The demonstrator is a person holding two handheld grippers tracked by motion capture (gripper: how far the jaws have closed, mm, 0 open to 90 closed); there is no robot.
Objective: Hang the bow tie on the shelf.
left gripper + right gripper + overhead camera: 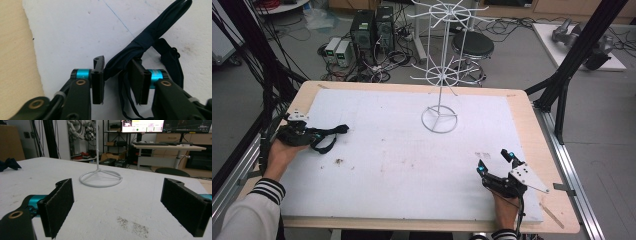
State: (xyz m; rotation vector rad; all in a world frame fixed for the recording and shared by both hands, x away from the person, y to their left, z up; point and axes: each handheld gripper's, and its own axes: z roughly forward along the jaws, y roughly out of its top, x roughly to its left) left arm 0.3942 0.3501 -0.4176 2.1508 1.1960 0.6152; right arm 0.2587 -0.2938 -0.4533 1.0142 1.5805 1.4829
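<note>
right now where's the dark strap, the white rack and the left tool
dark strap (147,37), left gripper view, on its folded band
white rack (439,120), high view, on its base ring
left tool (116,75), left gripper view, between its tips

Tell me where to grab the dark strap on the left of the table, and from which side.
Grip the dark strap at its thick folded band, where the layers bunch together. Come from the table's left edge, along its length, as the left gripper already has its jaws either side of it. The thin loops nearer the camera would likely slip.
</note>
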